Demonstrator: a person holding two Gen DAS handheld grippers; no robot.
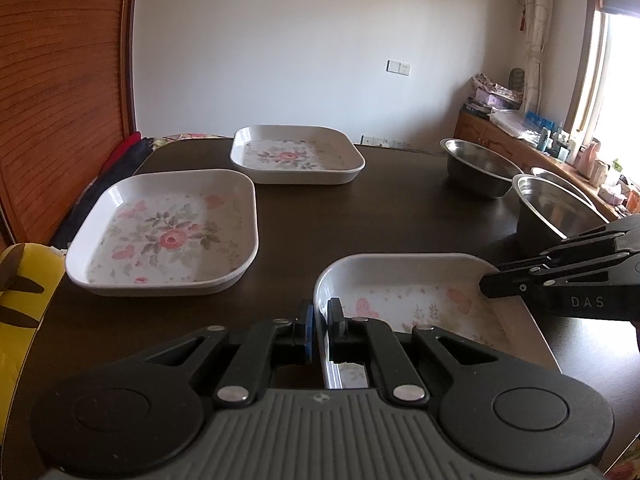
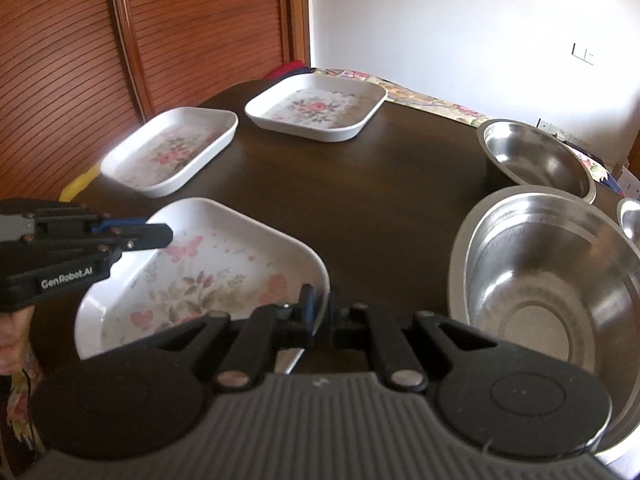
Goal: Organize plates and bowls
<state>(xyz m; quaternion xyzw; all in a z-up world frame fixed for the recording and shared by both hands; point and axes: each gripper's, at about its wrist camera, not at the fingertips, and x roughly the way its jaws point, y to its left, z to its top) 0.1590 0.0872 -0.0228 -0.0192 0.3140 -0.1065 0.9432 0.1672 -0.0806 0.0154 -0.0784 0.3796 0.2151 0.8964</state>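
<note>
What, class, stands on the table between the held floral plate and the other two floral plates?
Nothing visible. Both grippers, left gripper and right gripper, are shut on the near plate. Only bare dark table separates it from the middle plate and far plate. The steel bowls sit off to the right.

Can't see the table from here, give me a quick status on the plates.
Left gripper and right gripper both shut on near floral plate rims. Two more plates lie apart, unstacked. Steel bowls right, clear of path.
</note>
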